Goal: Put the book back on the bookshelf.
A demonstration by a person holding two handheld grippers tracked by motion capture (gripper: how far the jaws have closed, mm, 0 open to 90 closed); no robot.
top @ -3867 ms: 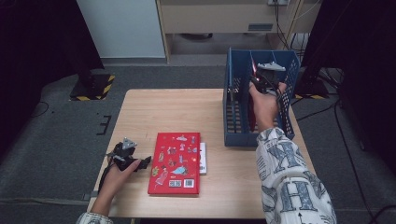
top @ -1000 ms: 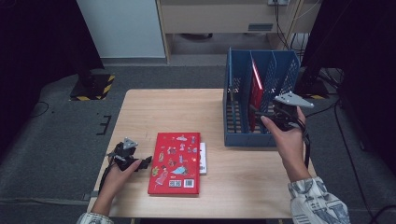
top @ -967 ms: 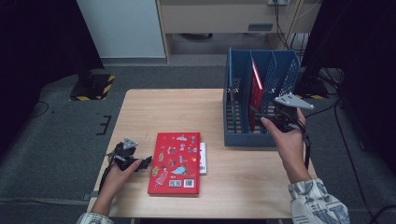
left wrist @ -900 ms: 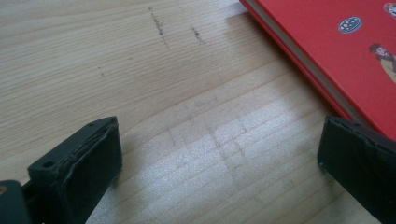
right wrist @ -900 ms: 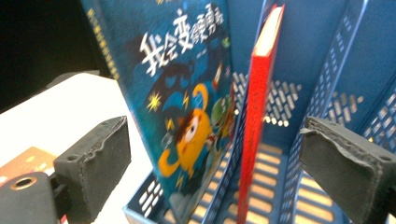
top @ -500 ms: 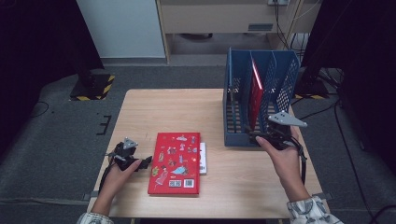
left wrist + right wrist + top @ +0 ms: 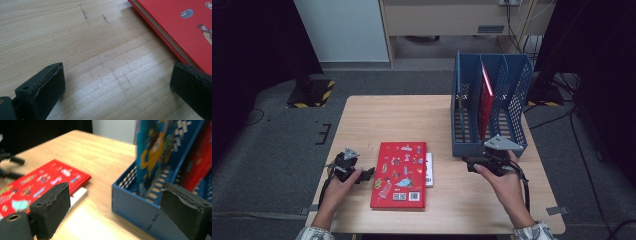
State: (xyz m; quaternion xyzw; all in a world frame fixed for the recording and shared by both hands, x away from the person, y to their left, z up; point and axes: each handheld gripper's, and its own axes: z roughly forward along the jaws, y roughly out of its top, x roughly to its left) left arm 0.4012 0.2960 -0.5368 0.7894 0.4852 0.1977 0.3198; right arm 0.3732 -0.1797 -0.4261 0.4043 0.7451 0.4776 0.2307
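A red book (image 7: pixel 399 174) with cartoon stickers lies flat on the wooden table (image 7: pixel 402 120), on top of a white book (image 7: pixel 429 170). My left gripper (image 7: pixel 367 173) rests on the table just left of the red book (image 7: pixel 185 27). In the left gripper view, my left gripper (image 7: pixel 116 85) is open with only bare wood between its jaws. My right gripper (image 7: pixel 468 164) hovers at the front corner of the blue file rack (image 7: pixel 489 105). It points toward the red book (image 7: pixel 42 187). My right gripper (image 7: pixel 120 207) is open and holds nothing.
A thin red book (image 7: pixel 485 97) stands upright in the rack. The right gripper view shows a blue picture book (image 7: pixel 155 152) in the rack (image 7: pixel 135 205) beside a red one (image 7: pixel 197 162). The white book (image 7: pixel 76 197) sticks out from under the red one.
My right gripper has come away from the top of the rack, down and toward the person, to the table in front of the rack. The left gripper has stayed put.
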